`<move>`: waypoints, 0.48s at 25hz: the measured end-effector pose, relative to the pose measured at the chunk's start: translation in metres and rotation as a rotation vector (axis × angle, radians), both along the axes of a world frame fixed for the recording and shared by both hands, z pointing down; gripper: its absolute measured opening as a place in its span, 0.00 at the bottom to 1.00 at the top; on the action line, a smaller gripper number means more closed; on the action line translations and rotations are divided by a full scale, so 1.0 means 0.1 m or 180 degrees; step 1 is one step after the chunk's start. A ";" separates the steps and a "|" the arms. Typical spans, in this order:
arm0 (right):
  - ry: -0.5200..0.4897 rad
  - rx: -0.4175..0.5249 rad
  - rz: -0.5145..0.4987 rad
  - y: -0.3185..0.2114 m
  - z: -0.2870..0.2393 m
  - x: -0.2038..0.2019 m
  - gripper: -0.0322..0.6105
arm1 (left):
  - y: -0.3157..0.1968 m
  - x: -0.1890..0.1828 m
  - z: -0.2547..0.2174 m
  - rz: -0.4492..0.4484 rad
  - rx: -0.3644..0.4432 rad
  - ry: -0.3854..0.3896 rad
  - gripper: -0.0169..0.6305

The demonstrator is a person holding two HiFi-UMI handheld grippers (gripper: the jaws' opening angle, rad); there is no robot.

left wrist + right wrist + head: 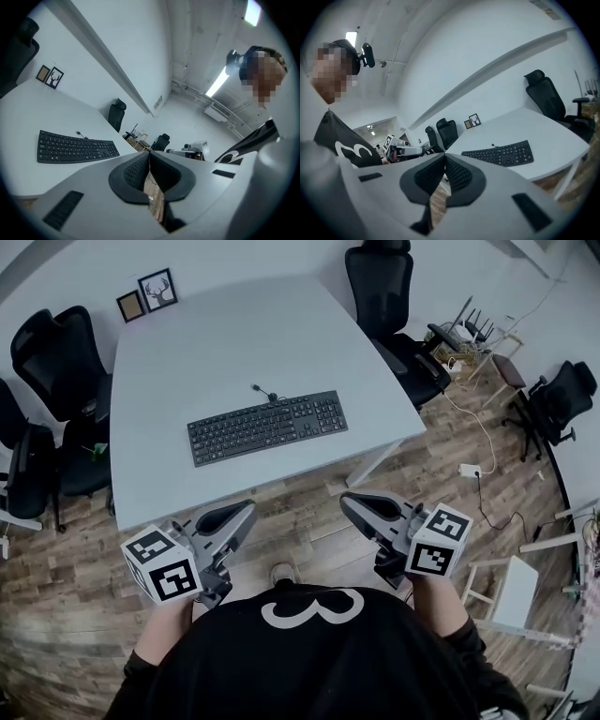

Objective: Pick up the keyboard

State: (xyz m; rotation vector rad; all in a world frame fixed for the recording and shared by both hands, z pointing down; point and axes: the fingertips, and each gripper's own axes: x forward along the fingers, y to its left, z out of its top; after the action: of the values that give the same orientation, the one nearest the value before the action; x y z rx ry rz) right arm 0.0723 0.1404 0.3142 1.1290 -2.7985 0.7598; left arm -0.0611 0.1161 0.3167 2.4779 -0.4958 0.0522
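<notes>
A black keyboard (267,427) lies on the white table (187,343), near its front edge, with its cable running off its far side. Both grippers hang over the wooden floor in front of the table, short of the keyboard. My left gripper (246,511) is shut and holds nothing, its tips pointing toward the table edge. My right gripper (349,502) is also shut and empty. In the left gripper view the keyboard (75,147) sits left of the closed jaws (149,157). In the right gripper view the keyboard (501,154) lies right of the closed jaws (444,157).
Two small picture frames (147,296) stand at the table's far left corner. Black office chairs (52,362) stand at the left and another (389,306) at the far right. A white power strip (469,470) and cables lie on the floor; a white stool (511,592) is near right.
</notes>
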 end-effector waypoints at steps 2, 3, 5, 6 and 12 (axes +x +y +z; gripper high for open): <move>0.0017 0.0061 -0.0072 -0.11 -0.04 -0.06 0.07 | -0.11 -0.03 0.00 -0.0029 0.0039 0.0003 0.05; 0.0023 0.0075 -0.0102 -0.14 -0.05 -0.09 0.07 | -0.15 -0.05 -0.01 -0.0037 0.0062 0.0008 0.05; 0.0040 0.0063 -0.0146 -0.21 -0.03 -0.13 0.07 | -0.21 -0.08 -0.01 -0.0050 0.0097 0.0011 0.05; 0.0044 0.0046 -0.0171 -0.23 0.00 -0.14 0.07 | -0.24 -0.10 0.01 -0.0059 0.0099 0.0008 0.05; -0.0035 0.0003 -0.0338 -0.45 0.06 -0.15 0.07 | -0.42 -0.14 0.11 -0.0183 0.0013 -0.0036 0.05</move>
State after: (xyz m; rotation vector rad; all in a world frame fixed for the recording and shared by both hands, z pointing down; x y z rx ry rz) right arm 0.0577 0.0954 0.3203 0.9701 -2.8410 0.7576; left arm -0.0748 0.0738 0.3273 2.4670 -0.5721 0.0421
